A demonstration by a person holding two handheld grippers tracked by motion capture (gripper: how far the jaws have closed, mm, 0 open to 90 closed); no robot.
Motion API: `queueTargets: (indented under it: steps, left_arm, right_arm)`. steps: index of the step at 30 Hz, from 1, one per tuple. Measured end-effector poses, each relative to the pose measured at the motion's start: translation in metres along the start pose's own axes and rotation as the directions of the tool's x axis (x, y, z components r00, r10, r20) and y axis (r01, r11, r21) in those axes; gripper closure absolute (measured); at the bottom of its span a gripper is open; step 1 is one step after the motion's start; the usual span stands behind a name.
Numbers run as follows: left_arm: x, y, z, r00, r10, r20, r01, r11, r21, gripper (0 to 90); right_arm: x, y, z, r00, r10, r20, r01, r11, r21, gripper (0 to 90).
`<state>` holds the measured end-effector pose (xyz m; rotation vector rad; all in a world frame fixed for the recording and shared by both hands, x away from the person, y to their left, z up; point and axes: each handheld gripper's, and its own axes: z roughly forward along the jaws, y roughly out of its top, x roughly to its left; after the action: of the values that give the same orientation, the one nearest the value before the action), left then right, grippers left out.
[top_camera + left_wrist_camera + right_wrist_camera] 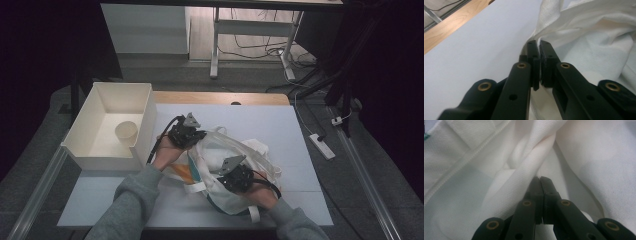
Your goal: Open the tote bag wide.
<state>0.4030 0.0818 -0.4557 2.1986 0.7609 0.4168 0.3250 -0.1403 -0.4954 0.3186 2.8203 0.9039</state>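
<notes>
Both grippers are clenched on the white bag [227, 165], which lies crumpled mid-table, toward the near edge, on the white sheet [250, 120]. Right gripper [235, 179] sits nearest, on the bag's near right side; in the right gripper view its jaws are pinched tight with a fold of fabric [534, 162] caught at the tips. Left gripper [186, 135] is farther in, at the bag's left rim; in the left gripper view the jaws stand nearly together with the fabric edge [536, 37] nipped between the tips, bare sheet on one side. My read: the step in hand is the two-point grab on the bag's cloth, either to spread its mouth or to flatten it; can't tell which. Next move calls for pulling the two pinch points apart evenly while keeping both grips tight, or the thin cloth will slip out. Orange and teal trim [187, 172] shows at the bag's near left. Farther left, an open white box [145, 107] holds a paper cup [126, 131], well apart from the bag. A wood strip [220, 97] shows at the far table edge. Beyond: dim room, a desk frame [215, 45], floor cables [260, 50], and a power strip [321, 145] to the right.
</notes>
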Motion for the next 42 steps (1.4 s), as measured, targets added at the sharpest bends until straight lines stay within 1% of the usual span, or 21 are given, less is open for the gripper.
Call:
queueTargets:
  steps: [2,5,6,9,11,13,15,17,19,21,23,25,27,29,32,33,35,39,41,42]
  left_arm:
    - [-0.001,0.001,-0.002,1.0,0.003,0.007,-0.003,1.0,-0.005,84.9]
    - [-0.004,0.003,-0.009,0.9999,0.012,0.012,-0.012,0.9996,-0.028,81.6]
    - [-0.005,0.004,-0.012,0.9997,0.022,0.012,-0.022,0.9992,-0.034,79.3]
    - [-0.01,0.009,-0.024,0.9991,0.036,0.023,-0.035,0.9972,-0.066,76.3]
    - [-0.013,0.012,-0.031,0.998,0.049,0.039,-0.045,0.9955,-0.083,73.2]
    - [-0.019,0.014,-0.034,0.9952,0.064,0.073,-0.058,0.9944,-0.088,70.4]
    - [-0.028,0.017,-0.031,0.9901,0.1,0.099,-0.093,0.9933,-0.069,67.6]
    - [-0.039,0.019,-0.024,0.9849,0.13,0.114,-0.127,0.9912,-0.038,65.0]
    - [-0.047,0.021,-0.014,0.9786,0.154,0.136,-0.156,0.9878,-0.002,63.2]
    - [-0.051,0.02,-0.003,0.9728,0.16,0.167,-0.169,0.9849,0.038,62.0]
    - [-0.054,0.017,0.008,0.9693,0.158,0.188,-0.174,0.9825,0.068,61.0]
    - [-0.055,0.015,0.016,0.9631,0.164,0.213,-0.187,0.9779,0.093,59.6]
    - [-0.058,0.013,0.021,0.9597,0.177,0.218,-0.204,0.9729,0.109,57.0]
    - [-0.062,0.012,0.025,0.9541,0.199,0.224,-0.231,0.9647,0.127,53.8]
    - [-0.064,0.009,0.031,0.9481,0.208,0.24,-0.248,0.957,0.151,50.9]
    - [-0.064,0.008,0.033,0.9472,0.203,0.248,-0.245,0.9568,0.156,49.7]
    - [-0.064,0.006,0.037,0.9471,0.206,0.246,-0.251,0.9534,0.168,47.9]
    - [-0.066,0.002,0.046,0.9471,0.21,0.243,-0.26,0.945,0.198,43.5]
    - [-0.068,0.001,0.049,0.9472,0.215,0.238,-0.265,0.9428,0.202,42.9]
    - [-0.069,0.001,0.051,0.9467,0.224,0.232,-0.272,0.9405,0.204,44.1]
  right_arm:
    - [0.0,0.0,0.001,1.0,-0.001,0.003,0.001,1.0,0.001,89.2]
    - [0.0,-0.001,0.001,1.0,-0.001,0.005,0.001,1.0,0.0,89.2]
    - [0.0,-0.001,0.002,1.0,0.0,0.005,0.0,1.0,0.0,89.2]
    - [0.001,-0.001,0.003,1.0,-0.003,0.008,0.003,1.0,0.001,89.1]
    - [0.001,-0.002,0.003,1.0,-0.003,0.009,0.003,1.0,0.003,89.1]
    - [0.001,-0.002,0.003,1.0,-0.003,0.009,0.003,1.0,0.002,89.1]
    - [0.002,-0.002,0.004,0.9999,-0.007,0.015,0.008,1.0,-0.001,89.1]
    - [0.003,-0.002,0.004,0.9998,-0.01,0.019,0.01,1.0,-0.003,89.1]
    - [0.003,-0.002,0.003,0.9995,-0.016,0.027,0.016,1.0,-0.006,89.1]
    - [0.004,-0.002,0.003,0.9993,-0.019,0.032,0.019,1.0,-0.008,89.1]
    - [0.005,-0.002,0.003,0.9988,-0.026,0.041,0.026,1.0,-0.01,89.0]
    - [0.007,-0.003,0.003,0.9984,-0.032,0.046,0.032,0.999,-0.007,89.0]
    - [0.007,-0.003,0.004,0.998,-0.041,0.048,0.041,0.999,-0.003,89.0]
    - [0.008,-0.002,0.004,0.9976,-0.043,0.053,0.043,0.999,0.0,89.0]
    - [0.008,-0.003,0.004,0.9977,-0.041,0.053,0.041,0.999,0.0,89.0]
    - [0.008,-0.003,0.004,0.9976,-0.043,0.054,0.043,0.999,0.0,89.0]
    - [0.009,-0.003,0.004,0.9976,-0.045,0.053,0.045,0.999,0.001,88.9]
    - [0.009,-0.003,0.005,0.9975,-0.046,0.054,0.046,0.999,0.004,88.9]
    - [0.009,-0.003,0.005,0.9975,-0.046,0.054,0.045,0.999,0.004,88.9]
    - [0.009,-0.002,0.005,0.9973,-0.048,0.055,0.048,0.999,0.004,88.9]
